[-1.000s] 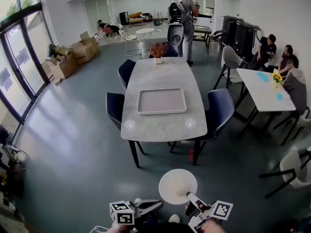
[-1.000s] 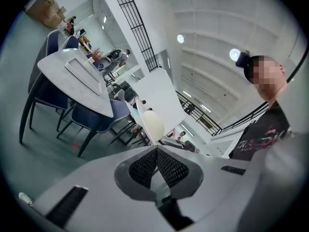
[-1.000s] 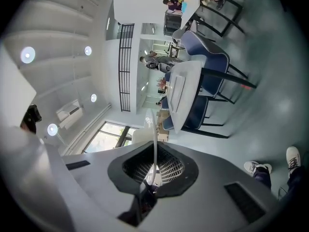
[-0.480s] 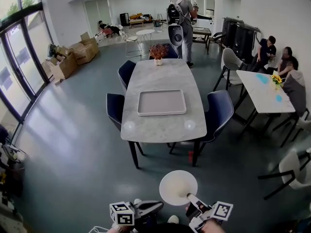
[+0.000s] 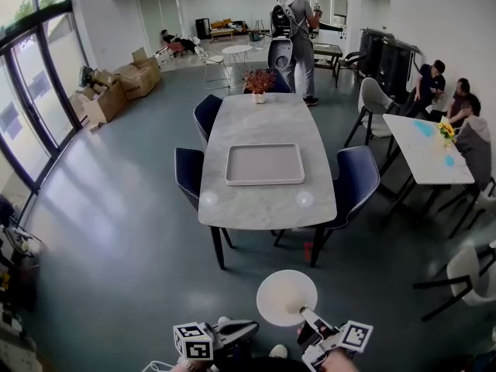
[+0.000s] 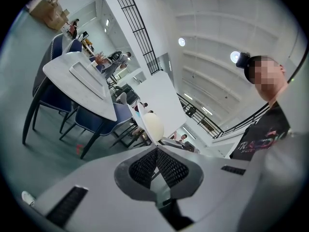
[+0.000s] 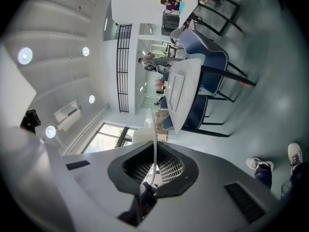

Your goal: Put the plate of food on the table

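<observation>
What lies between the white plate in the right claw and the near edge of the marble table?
Only bare grey floor: the head view shows nothing standing between the plate, gripped by the right claw, and the table.

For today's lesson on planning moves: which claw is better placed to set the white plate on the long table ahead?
Right. The right claw is shut on the rim of the white plate, with the table straight ahead. The left claw is shut and holds nothing.
</observation>
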`<control>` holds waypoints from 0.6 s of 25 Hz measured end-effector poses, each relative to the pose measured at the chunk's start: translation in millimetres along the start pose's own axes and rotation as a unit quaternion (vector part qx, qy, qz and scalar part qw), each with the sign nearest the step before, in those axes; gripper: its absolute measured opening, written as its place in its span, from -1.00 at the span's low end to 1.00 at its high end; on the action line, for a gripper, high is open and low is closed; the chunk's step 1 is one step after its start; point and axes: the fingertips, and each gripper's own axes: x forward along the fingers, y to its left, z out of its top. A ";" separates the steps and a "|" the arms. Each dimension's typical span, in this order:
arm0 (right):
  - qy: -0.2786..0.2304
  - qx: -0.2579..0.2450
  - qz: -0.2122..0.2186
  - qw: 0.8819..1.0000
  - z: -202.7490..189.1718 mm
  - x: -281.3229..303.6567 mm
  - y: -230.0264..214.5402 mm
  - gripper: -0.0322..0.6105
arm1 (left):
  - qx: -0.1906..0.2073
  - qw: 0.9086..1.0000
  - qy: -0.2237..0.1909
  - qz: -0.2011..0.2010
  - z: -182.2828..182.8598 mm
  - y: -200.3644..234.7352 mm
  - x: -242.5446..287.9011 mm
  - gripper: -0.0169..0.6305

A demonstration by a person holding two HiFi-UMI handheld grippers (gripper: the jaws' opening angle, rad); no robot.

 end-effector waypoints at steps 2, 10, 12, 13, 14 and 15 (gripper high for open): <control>-0.003 0.001 -0.001 1.000 0.0 6.3 0.9 -0.84 | -0.001 1.000 0.002 -0.002 3.9 3.8 -2.2 -0.93; -0.013 0.002 -0.009 1.000 3.2 37.3 0.3 -0.84 | -0.007 1.000 0.008 -0.006 30.2 26.4 -11.3 -0.93; -0.015 0.006 -0.019 1.000 4.5 45.6 -3.0 -0.84 | -0.009 1.000 0.007 -0.009 37.2 35.0 -13.6 -0.93; -0.015 0.007 -0.026 1.000 5.0 49.6 -5.8 -0.84 | -0.010 1.000 0.008 -0.010 40.4 39.1 -14.6 -0.93; -0.014 0.005 -0.035 0.999 5.7 53.5 -9.1 -0.84 | -0.012 1.000 0.008 -0.010 44.2 42.1 -15.3 -0.93; -0.015 0.002 -0.040 0.999 6.8 58.0 -11.7 -0.84 | -0.015 1.000 0.009 -0.011 48.4 44.9 -16.0 -0.93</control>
